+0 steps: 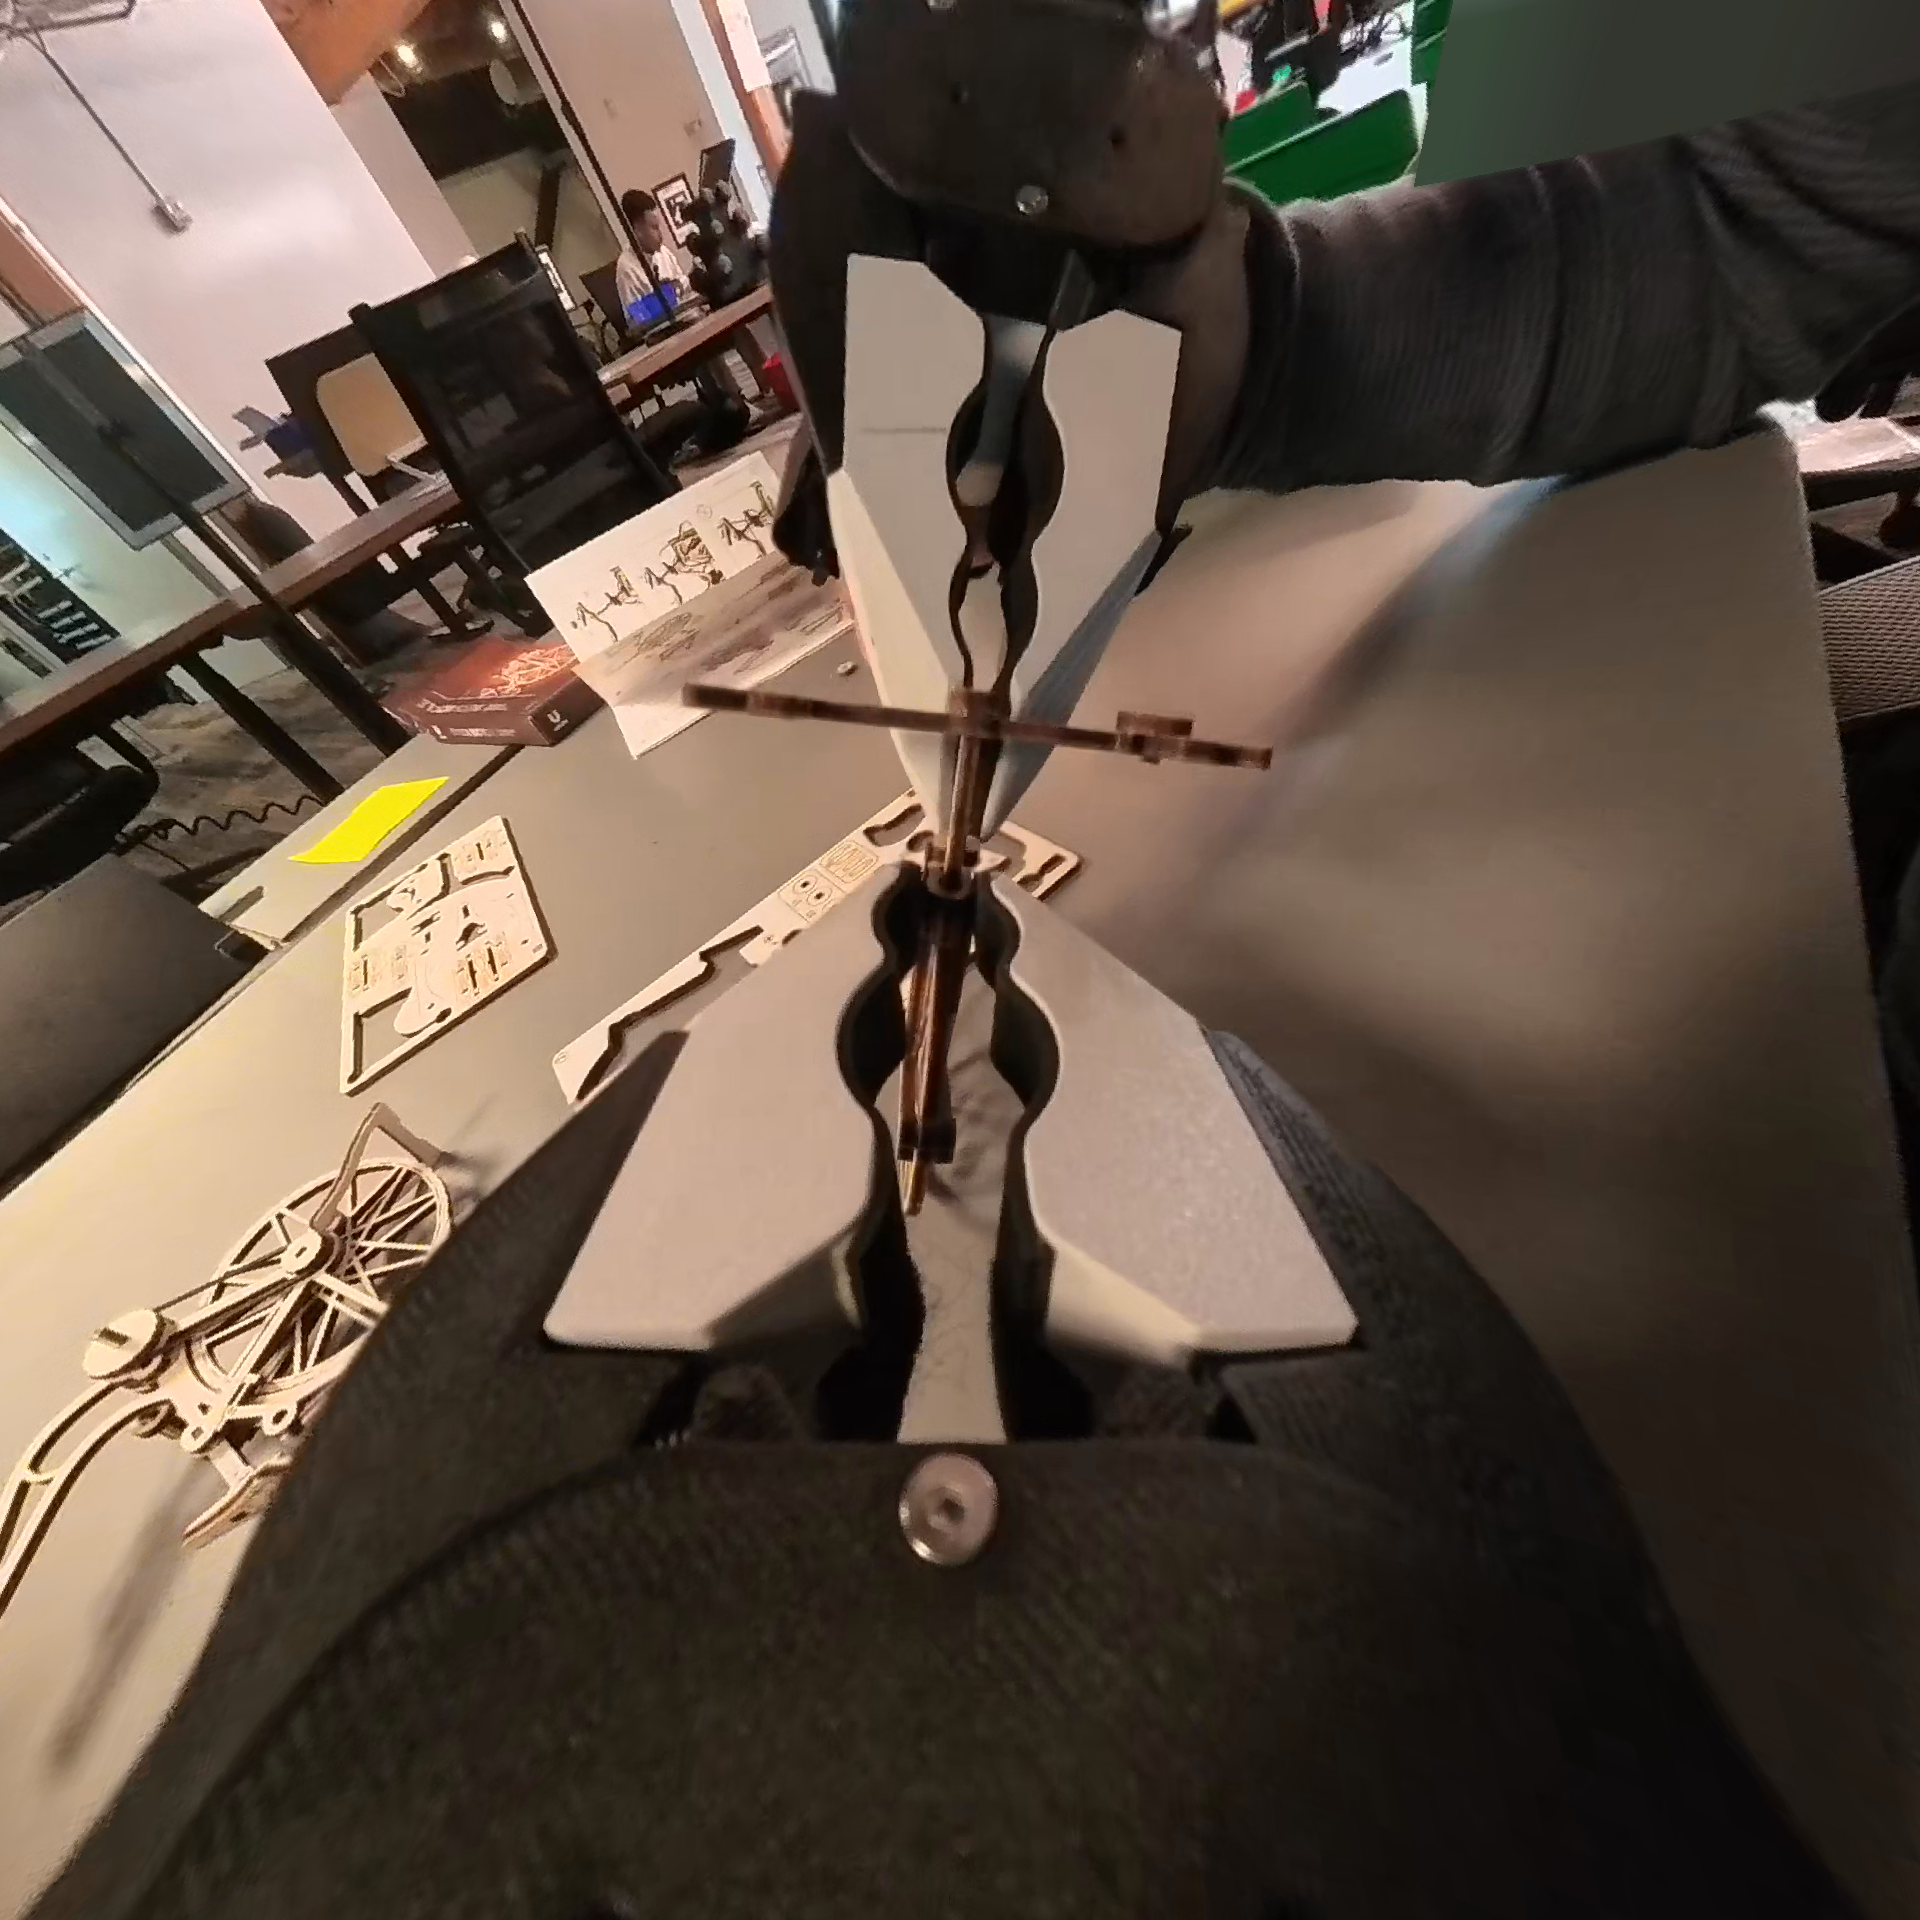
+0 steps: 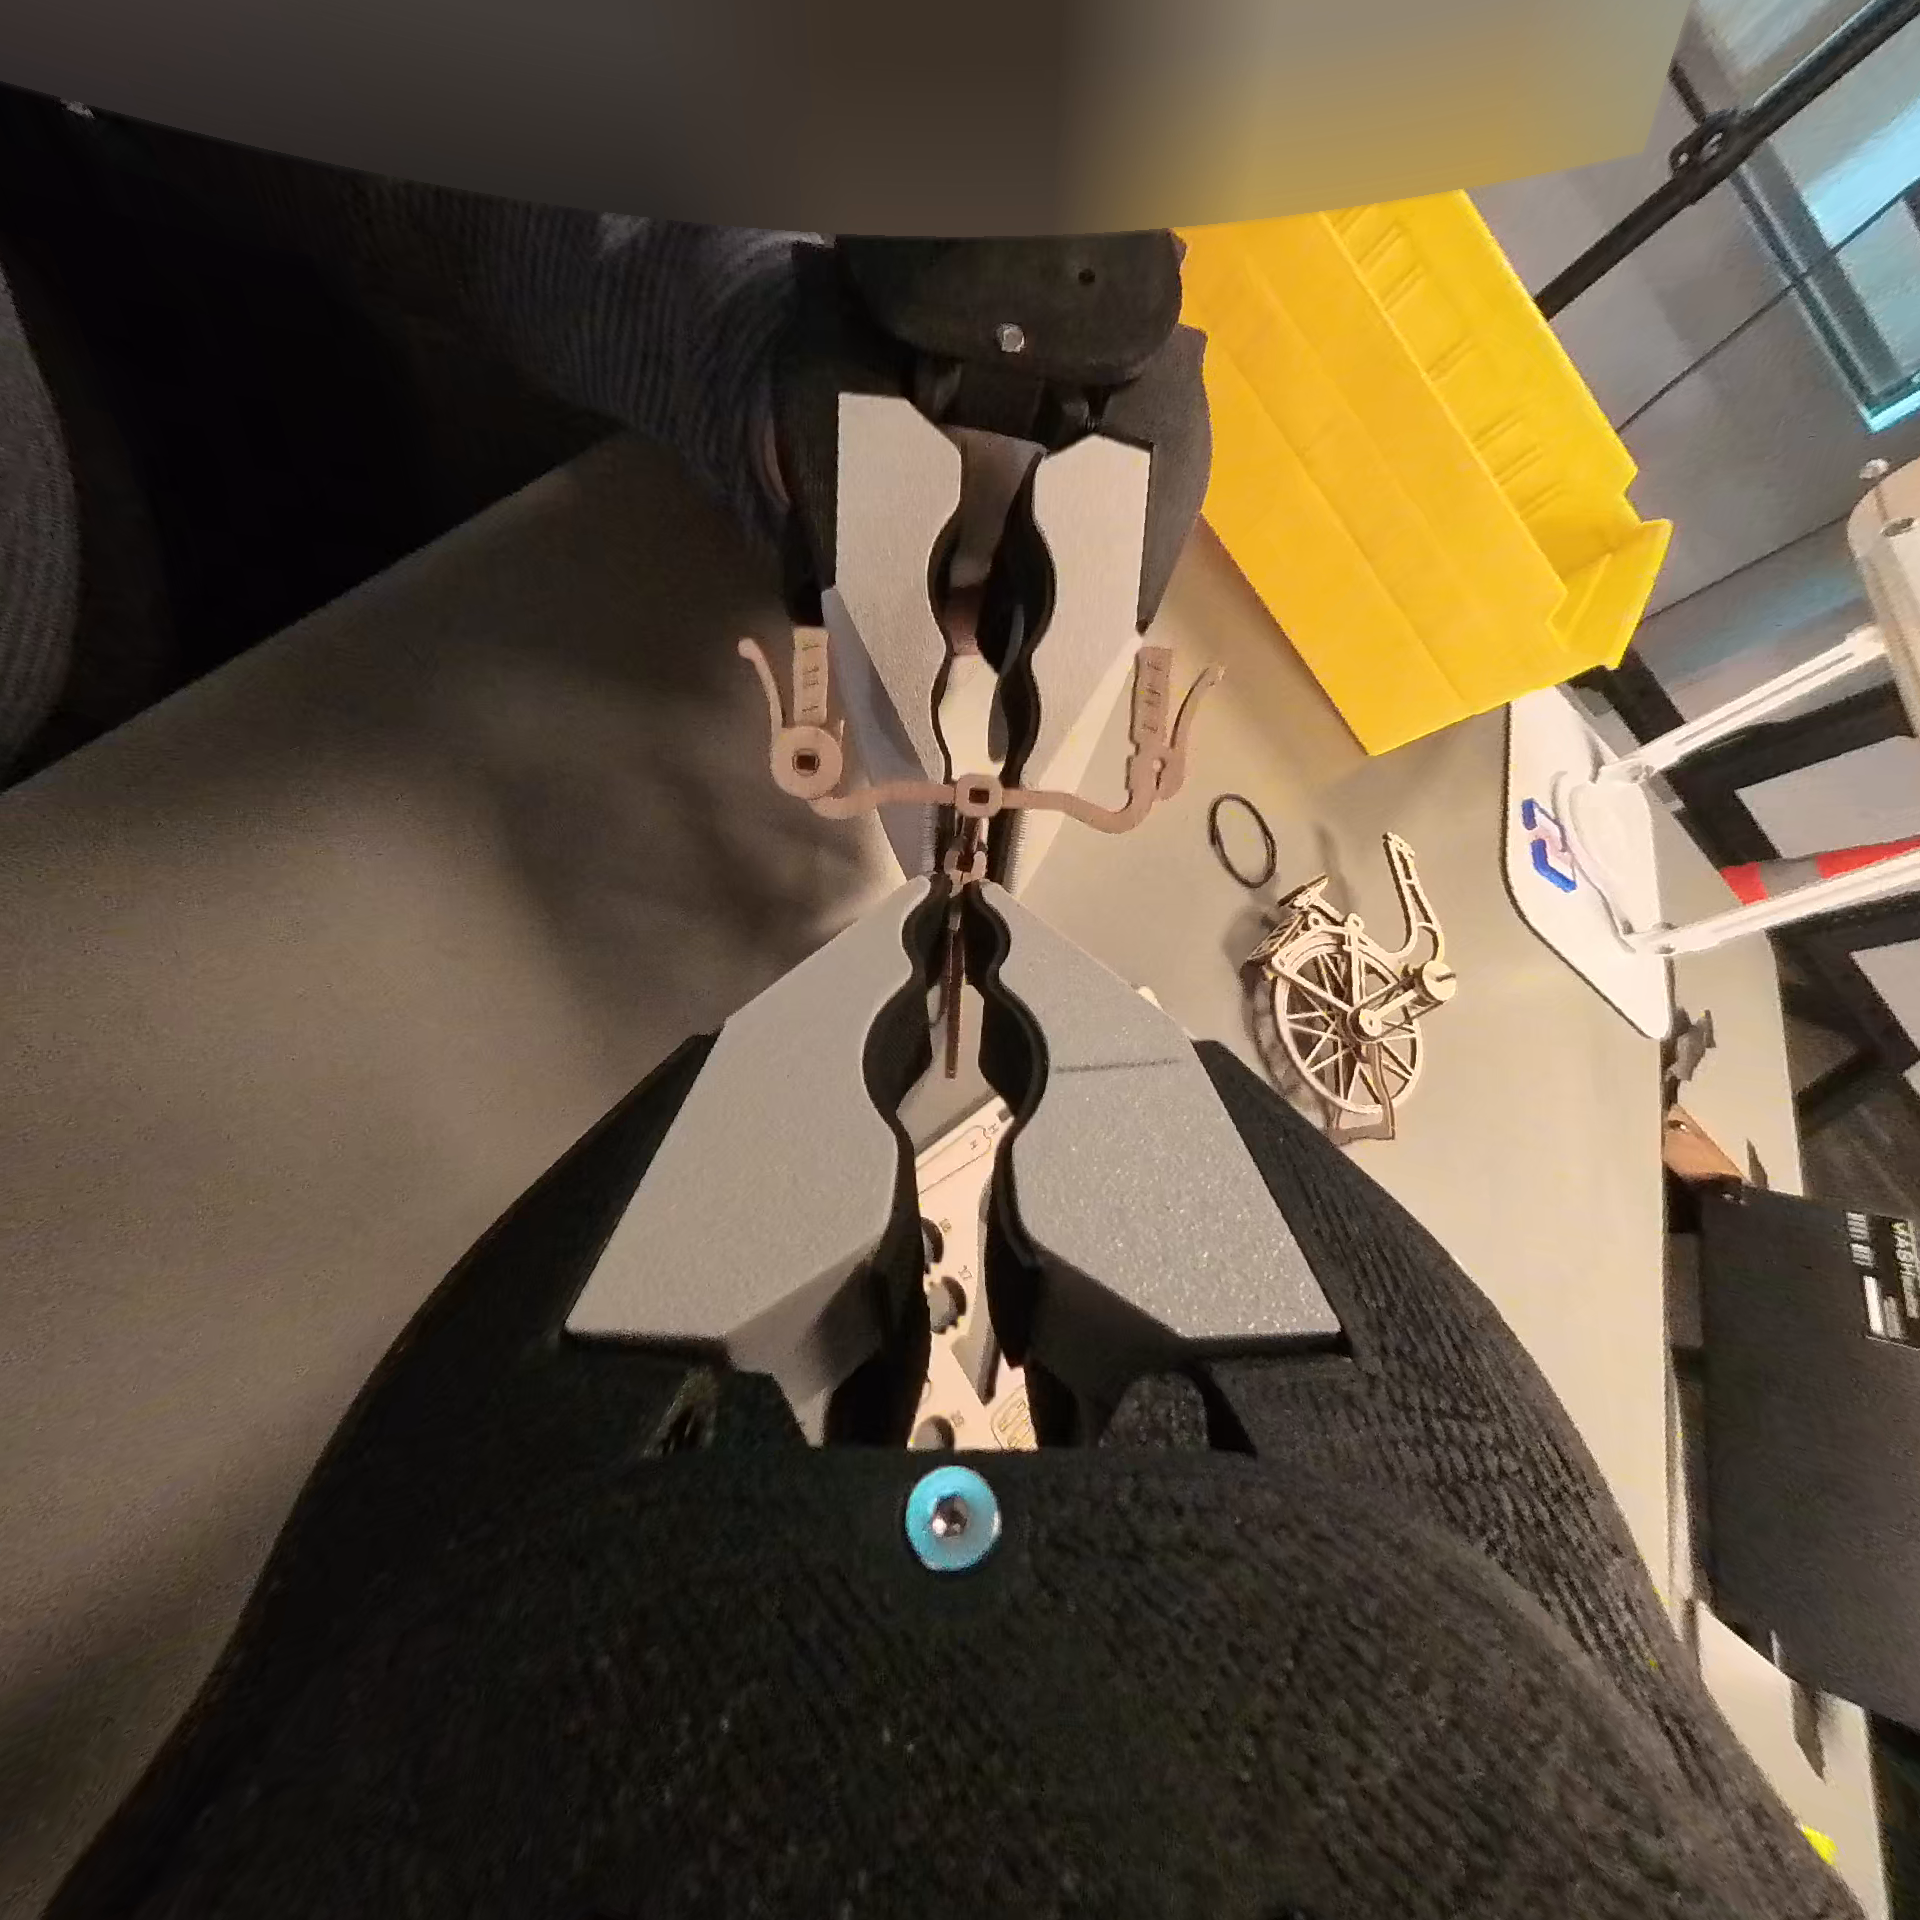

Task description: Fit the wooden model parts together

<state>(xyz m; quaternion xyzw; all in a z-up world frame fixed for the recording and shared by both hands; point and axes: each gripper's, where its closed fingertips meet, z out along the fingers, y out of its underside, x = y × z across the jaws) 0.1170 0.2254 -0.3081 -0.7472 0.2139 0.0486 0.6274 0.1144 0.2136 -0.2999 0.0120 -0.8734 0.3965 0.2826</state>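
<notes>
My left gripper (image 1: 948,878) is shut on a thin dark wooden stem (image 1: 930,1049) that points up and away. A wooden handlebar (image 1: 831,709), edge-on here, crosses the stem's far end. My right gripper (image 1: 977,696) meets it there from above. In the right wrist view my right gripper (image 2: 956,883) is shut on a thin wooden strip (image 2: 954,987). The strip's notched end joins the square hub of the handlebar (image 2: 1081,805), which carries two brake levers. The left gripper (image 2: 977,790) closes in just behind the hub. All of it is held above the table.
A part-built wooden bicycle (image 1: 260,1309) (image 2: 1351,997) lies on the grey table (image 1: 665,831). Punched part sheets (image 1: 447,935), an instruction sheet (image 1: 675,582), a dark box (image 1: 488,696) and a yellow note (image 1: 369,821) lie farther off. A yellow bin (image 2: 1434,468) and a black ring (image 2: 1244,828) sit beside the bicycle. My left and right fingertips are right by each other. Both grippers' tips are roughly 20 centimetres from the part-built wooden bicycle (image 2: 1351,997). Look for it in the left wrist view (image 1: 297,1302) too.
</notes>
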